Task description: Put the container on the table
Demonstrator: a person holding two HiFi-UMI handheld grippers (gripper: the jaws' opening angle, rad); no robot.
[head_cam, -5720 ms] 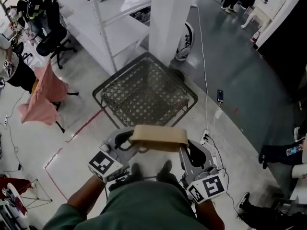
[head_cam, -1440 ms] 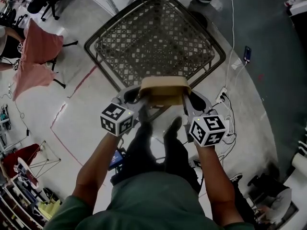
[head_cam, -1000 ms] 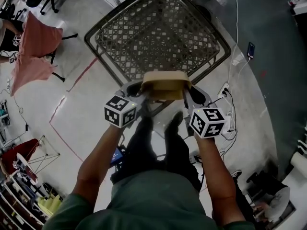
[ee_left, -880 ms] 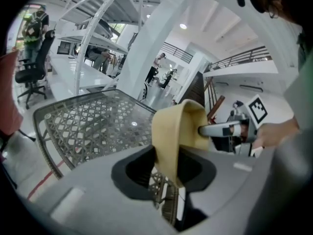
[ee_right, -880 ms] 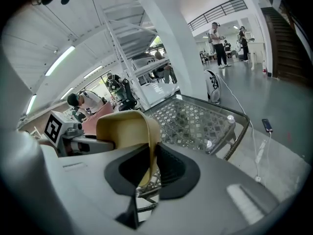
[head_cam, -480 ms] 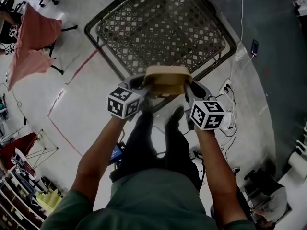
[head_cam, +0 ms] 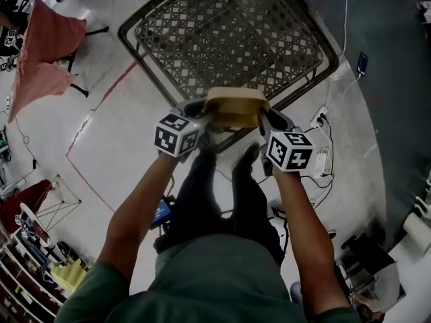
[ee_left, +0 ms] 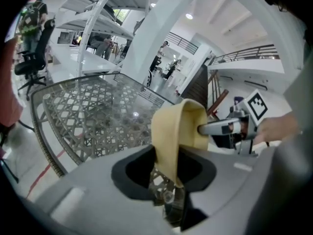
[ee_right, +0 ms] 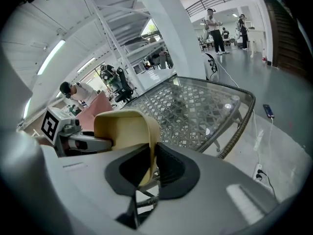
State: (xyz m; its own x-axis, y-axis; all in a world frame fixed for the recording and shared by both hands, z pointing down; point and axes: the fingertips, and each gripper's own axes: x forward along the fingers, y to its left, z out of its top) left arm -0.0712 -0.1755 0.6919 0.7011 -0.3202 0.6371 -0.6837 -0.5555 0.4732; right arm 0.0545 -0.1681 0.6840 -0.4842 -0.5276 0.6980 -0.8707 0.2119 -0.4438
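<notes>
Far to the left a pink cloth (head_cam: 40, 52) hangs over a chair, well away from the job. The work itself sits at the near corner of the glass-topped lattice table (head_cam: 229, 32), where the person stands with both arms stretched forward.

The left gripper (head_cam: 204, 115) has its jaws drawn in narrow, pinching the left end wall of the tan container (head_cam: 234, 106); its own view shows the thin wall running straight down between the pads. The container is a shallow, empty tub, carried level between the two tools. From above it hangs right at the table's near corner, partly over the rim and partly over the floor in front. I judge that it is in the air, not yet bearing on the glass, though no view shows the gap underneath. The right gripper (head_cam: 264, 118) mirrors the left, its jaws closed narrow on the opposite end wall. Off to the right a phone (head_cam: 362, 63) lies on the grey floor, clear of everything.

So the carrying looks nearly done: the tub is held firmly at both ends and has been brought to the table. What remains, as I read it, is to push it further in over the top so that its whole base has glass beneath it, lower it until it rests, then let both sets of jaws go and pull them back.
</notes>
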